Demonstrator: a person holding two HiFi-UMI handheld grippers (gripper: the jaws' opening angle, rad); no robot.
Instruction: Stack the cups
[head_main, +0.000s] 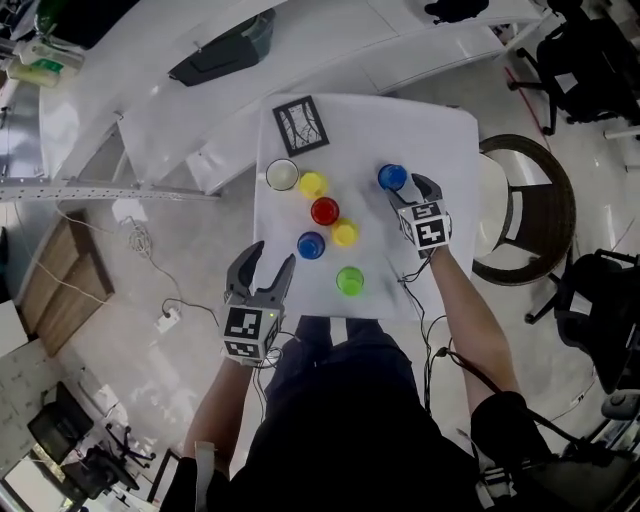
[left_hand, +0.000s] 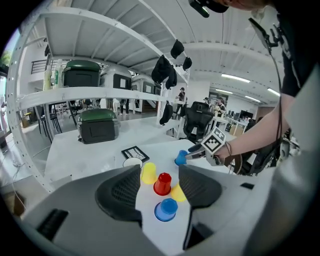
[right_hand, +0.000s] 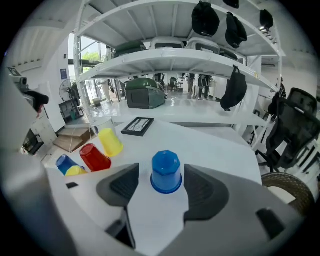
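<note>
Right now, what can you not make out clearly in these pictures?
- Left gripper view: a yellow plastic cup and the white cup are partly hidden behind the jaws of the left gripper.
- Right gripper view: the left-edge blue plastic cup is partly covered by the grey body of the right gripper.
- Head view: the drawing on the black-framed card is too small to read.

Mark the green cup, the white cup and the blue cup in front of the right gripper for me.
green cup (head_main: 350, 281), head view, centre of its top.
white cup (head_main: 282, 175), head view, centre of its round top.
blue cup (right_hand: 166, 172), right gripper view, middle of its side wall.
</note>
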